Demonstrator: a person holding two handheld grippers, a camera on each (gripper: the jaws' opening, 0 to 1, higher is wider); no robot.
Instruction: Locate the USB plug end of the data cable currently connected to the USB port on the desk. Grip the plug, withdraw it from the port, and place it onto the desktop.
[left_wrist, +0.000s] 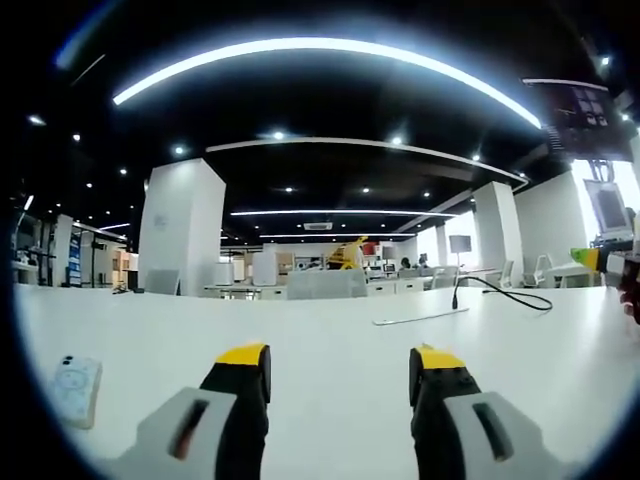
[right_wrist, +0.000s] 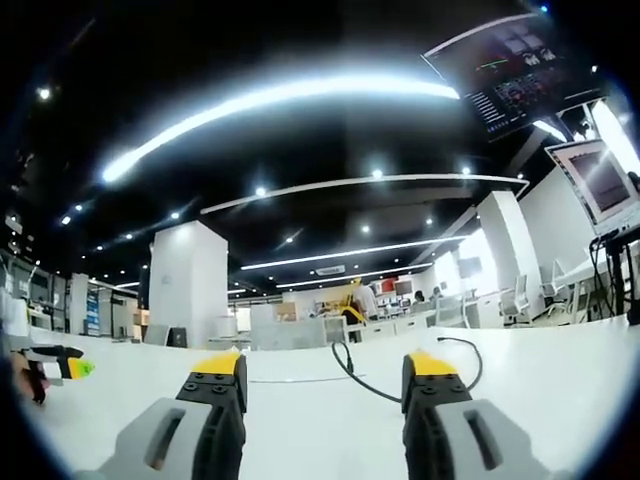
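Note:
A black data cable (left_wrist: 512, 294) lies on the white desk (left_wrist: 330, 320) at the far right, and its end (left_wrist: 455, 296) stands upright beside a thin flat strip (left_wrist: 420, 317). My left gripper (left_wrist: 340, 372) is open, low over the desk and well short of the cable. In the right gripper view the same cable (right_wrist: 352, 372) curves ahead from an upright end (right_wrist: 334, 349) and loops behind the right jaw. My right gripper (right_wrist: 323, 385) is open with nothing between its jaws, and the cable runs just beyond its tips. The port itself is too small to make out.
A white phone-like slab (left_wrist: 75, 390) lies at the near left of the desk. The right gripper's yellow-green tip (left_wrist: 592, 259) enters from the right, and the left gripper (right_wrist: 62, 367) from the left. Monitors (right_wrist: 600, 180) stand at the right. Office desks and pillars fill the background.

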